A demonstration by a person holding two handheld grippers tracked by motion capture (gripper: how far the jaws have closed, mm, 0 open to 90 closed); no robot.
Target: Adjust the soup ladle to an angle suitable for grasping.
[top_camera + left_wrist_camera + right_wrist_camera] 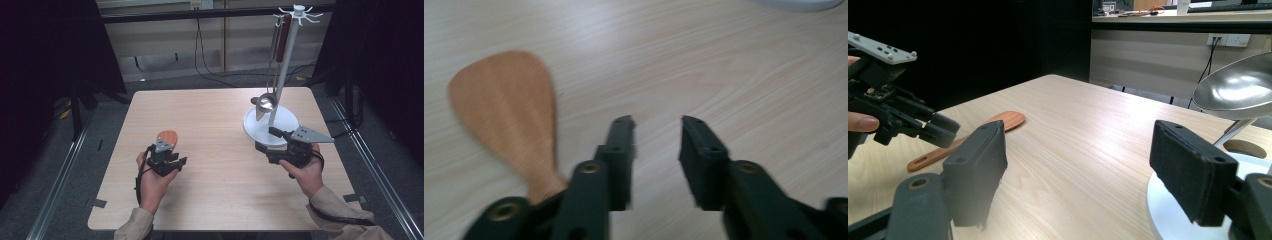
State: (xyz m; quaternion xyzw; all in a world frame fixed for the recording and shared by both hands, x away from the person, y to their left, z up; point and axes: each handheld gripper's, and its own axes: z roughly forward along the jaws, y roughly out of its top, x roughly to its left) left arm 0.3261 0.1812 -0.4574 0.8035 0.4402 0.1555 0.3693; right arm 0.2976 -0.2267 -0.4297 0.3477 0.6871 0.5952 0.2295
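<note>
My left gripper [169, 161] is open and empty, its jaws over the handle of the wooden spatula [167, 138] on the table [220, 175]. My right gripper [270, 142] is wide open, empty, at the white base [287, 120] of the rack [285, 65], where a ladle [266, 102] hangs.

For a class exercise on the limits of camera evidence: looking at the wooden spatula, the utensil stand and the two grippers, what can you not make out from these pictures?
- Wooden spatula: in the left gripper view its handle is hidden behind the left gripper, and the picture is blurred.
- Utensil stand: in the high view the utensils hanging beside the ladle overlap, too small to identify.
- Ladle: in the right gripper view its bowl is cut off by the right edge.
- Right gripper: in the high view its tips merge with the stand's white base; contact unclear.
</note>
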